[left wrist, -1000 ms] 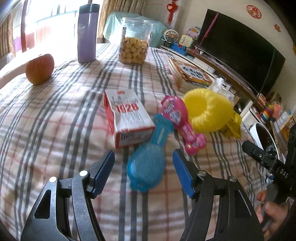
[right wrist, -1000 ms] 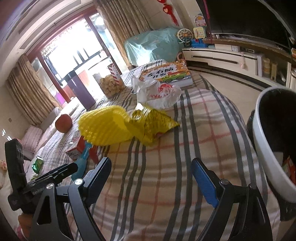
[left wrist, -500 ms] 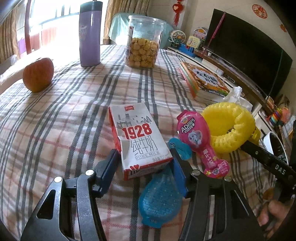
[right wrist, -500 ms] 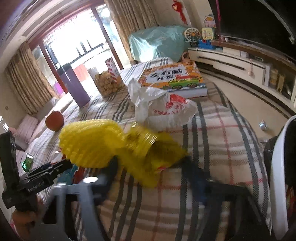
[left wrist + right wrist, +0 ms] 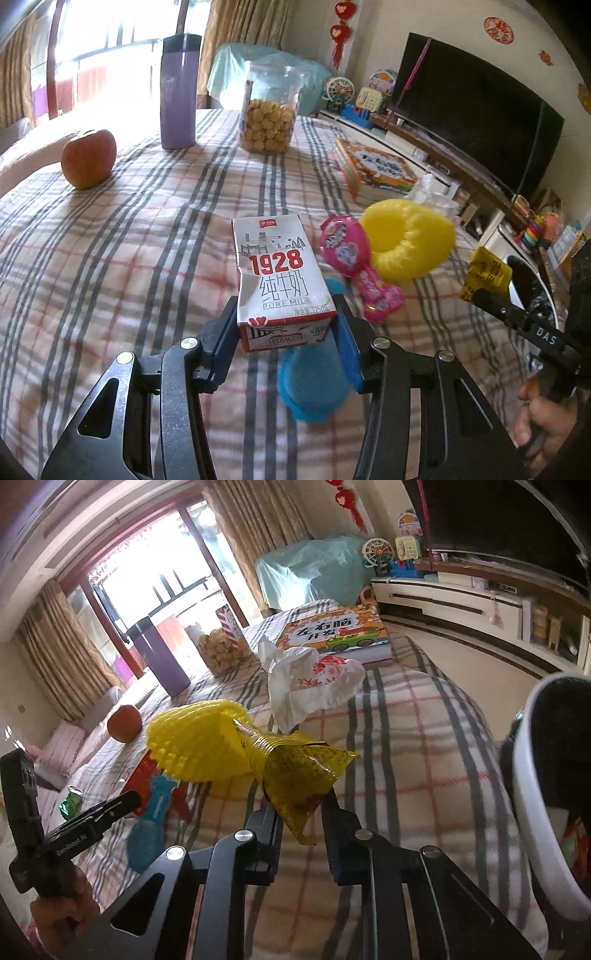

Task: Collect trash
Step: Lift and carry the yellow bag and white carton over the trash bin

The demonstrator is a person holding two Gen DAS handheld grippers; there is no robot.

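Both grippers have closed: left gripper [image 5: 286, 334] now clamps the milk carton [image 5: 280, 280], right gripper [image 5: 301, 825] the yellow snack wrapper [image 5: 303, 775]; next, both must be carried to the trash bin [image 5: 532, 812] at right.

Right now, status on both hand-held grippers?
Left hand-held gripper shut on milk carton. Right hand-held gripper shut on yellow snack bag. Bin at right, nothing blocking.

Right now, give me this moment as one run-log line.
left gripper: jaws around milk carton on table | right gripper: jaws shut on yellow wrapper | bin: right of table, open
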